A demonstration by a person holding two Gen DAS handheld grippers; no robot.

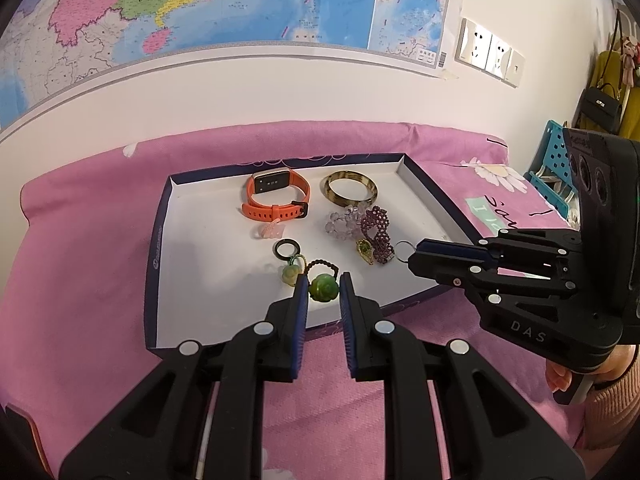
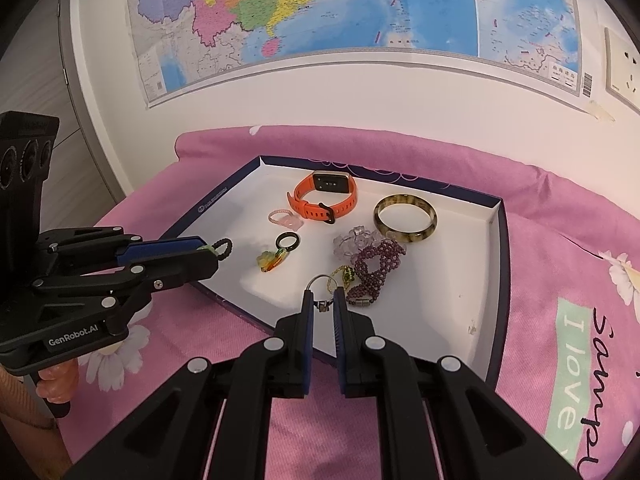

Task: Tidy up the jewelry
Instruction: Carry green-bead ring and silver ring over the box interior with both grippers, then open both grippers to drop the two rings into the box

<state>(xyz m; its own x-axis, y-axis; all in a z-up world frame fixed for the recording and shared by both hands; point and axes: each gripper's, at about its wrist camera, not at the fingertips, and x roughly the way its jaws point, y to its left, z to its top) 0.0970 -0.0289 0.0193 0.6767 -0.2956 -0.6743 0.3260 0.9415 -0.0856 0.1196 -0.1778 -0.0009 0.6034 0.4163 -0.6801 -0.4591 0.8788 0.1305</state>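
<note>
Holdings, as they lie. My left gripper [image 1: 323, 286]: jaws drawn nearly together, clamped on a green carved-flower bead ring with a dark beaded band [image 1: 323, 287], held over the near edge of the tray. My right gripper [image 2: 322, 300]: jaws nearly together, pinching a thin silver ring [image 2: 320, 283] over the tray's near right part.

Carrier: a shallow white cardboard tray with a dark blue rim [image 1: 154, 248], lying on a pink floral bedspread [image 1: 80, 264].

- Far edge, centre: an orange silicone-strap watch [image 1: 276, 196].
- Far right corner: a brown-and-yellow mottled bangle [image 1: 350, 190].
- Middle: a pale pink bead ring [image 1: 269, 232]; nearer, a black plain ring [image 1: 286, 249] touching a pale yellow-green flower charm [image 1: 291, 274].
- Right of middle: a clear crystal bead bracelet [image 1: 343, 222] touching a dark purple beaded bracelet [image 1: 375, 236]; a small green-stone piece [image 1: 365, 250] just beside them.

Room: white wall behind the bed, a large coloured wall map [image 1: 240, 0] above it, white wall sockets [image 1: 490, 52] to the right, a blue perforated plastic rack [image 1: 554, 168] past the bed's right edge.
</note>
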